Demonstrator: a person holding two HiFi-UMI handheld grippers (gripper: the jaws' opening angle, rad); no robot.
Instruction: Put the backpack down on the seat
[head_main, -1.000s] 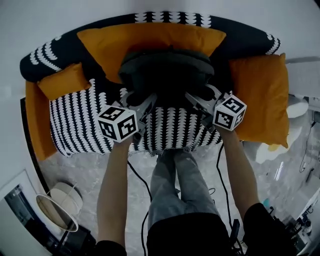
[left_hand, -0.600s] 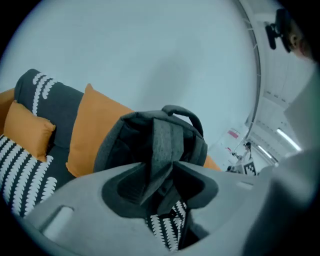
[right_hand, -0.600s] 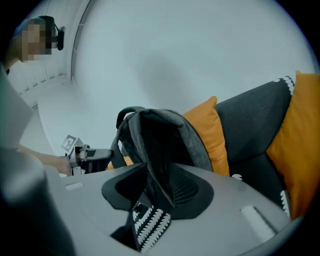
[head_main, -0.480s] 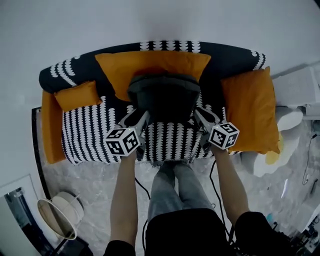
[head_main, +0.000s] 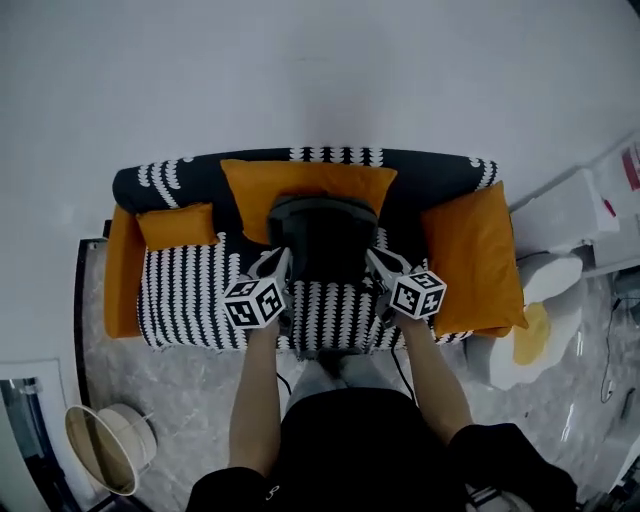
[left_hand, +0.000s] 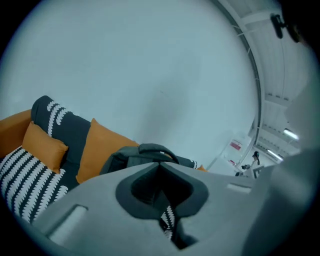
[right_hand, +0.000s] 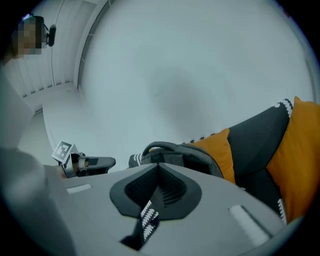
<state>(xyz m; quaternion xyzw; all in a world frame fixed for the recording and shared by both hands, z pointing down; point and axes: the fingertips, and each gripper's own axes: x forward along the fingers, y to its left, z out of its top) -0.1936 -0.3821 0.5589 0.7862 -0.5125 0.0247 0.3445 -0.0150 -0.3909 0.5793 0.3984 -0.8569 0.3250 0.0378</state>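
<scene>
The dark grey backpack (head_main: 322, 235) stands upright on the black-and-white patterned sofa seat (head_main: 190, 290), leaning on the big orange cushion (head_main: 300, 180). My left gripper (head_main: 279, 260) is at its lower left side, my right gripper (head_main: 374, 257) at its lower right. Both are shut with nothing between the jaws. In the left gripper view the backpack (left_hand: 142, 156) and its top handle show just beyond the left gripper (left_hand: 160, 169). The right gripper view shows the backpack (right_hand: 187, 155) beyond the right gripper (right_hand: 159, 169), with the left gripper (right_hand: 90, 162) off to the side.
An orange cushion (head_main: 470, 255) fills the sofa's right end and a small one (head_main: 177, 225) lies at the left. A white wall rises behind the sofa. A bin (head_main: 105, 445) stands on the floor at the lower left, a white and yellow egg-shaped piece (head_main: 530, 335) to the right.
The head view has pulled back from the sofa. Both grippers, open at the backpack's sides before, are now shut and empty; the backpack stays on the seat.
</scene>
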